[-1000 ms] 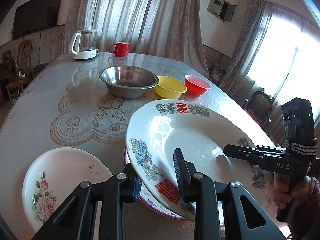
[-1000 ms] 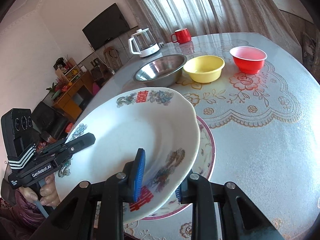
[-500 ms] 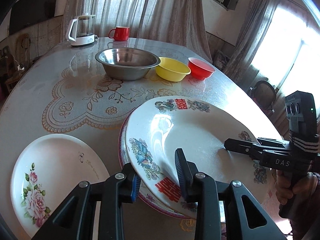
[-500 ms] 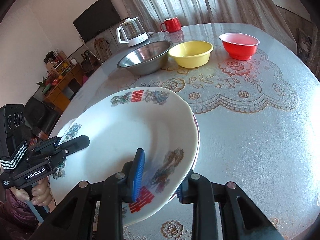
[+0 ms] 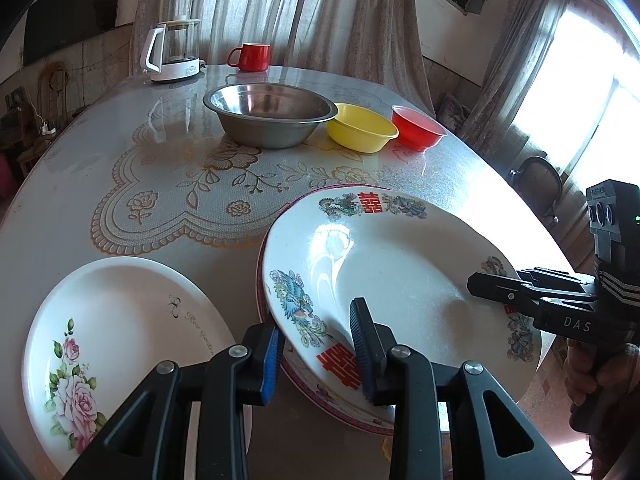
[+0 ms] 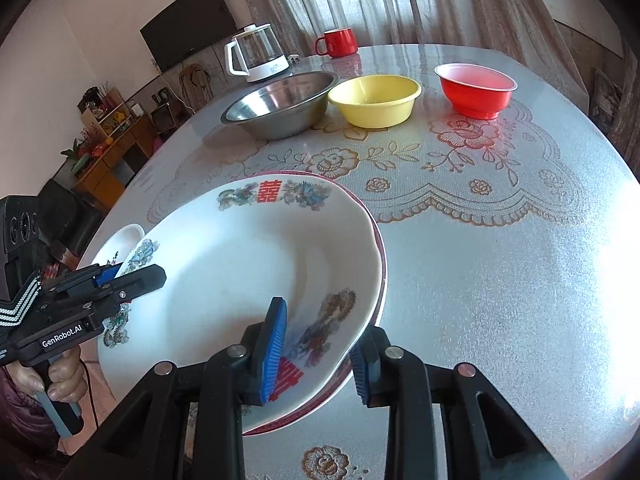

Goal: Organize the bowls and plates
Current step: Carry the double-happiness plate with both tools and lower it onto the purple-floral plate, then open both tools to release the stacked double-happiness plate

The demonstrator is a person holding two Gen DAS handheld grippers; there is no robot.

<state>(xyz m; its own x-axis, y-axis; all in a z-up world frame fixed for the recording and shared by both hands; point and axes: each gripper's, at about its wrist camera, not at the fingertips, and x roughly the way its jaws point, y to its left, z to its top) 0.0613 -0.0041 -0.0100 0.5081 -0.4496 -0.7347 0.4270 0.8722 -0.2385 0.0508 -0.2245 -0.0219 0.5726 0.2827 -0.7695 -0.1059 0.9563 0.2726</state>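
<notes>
Grey patterned vinyl with gold lace-print flowers covers the round table (image 5: 120, 184), which fills a curtained room with a wall television, a sideboard and a bright window. On its far half stand a steel bowl (image 5: 270, 114), yellow bowl (image 5: 362, 132) and red bowl (image 5: 418, 132), side by side and not yet nested, near a kettle (image 5: 172, 56) and red mug (image 5: 250, 57).

Nearer, the double-happiness plate (image 5: 392, 276) sits on a pink-rimmed plate (image 6: 382, 264), apparently just being stacked. The left gripper (image 5: 316, 350) and right gripper (image 6: 316, 354) each straddle its rim, jaws apart; whether they pinch it I cannot tell. The rose plate (image 5: 108, 332) lies alone beside the stack, so it and the bowls seem left to do.
</notes>
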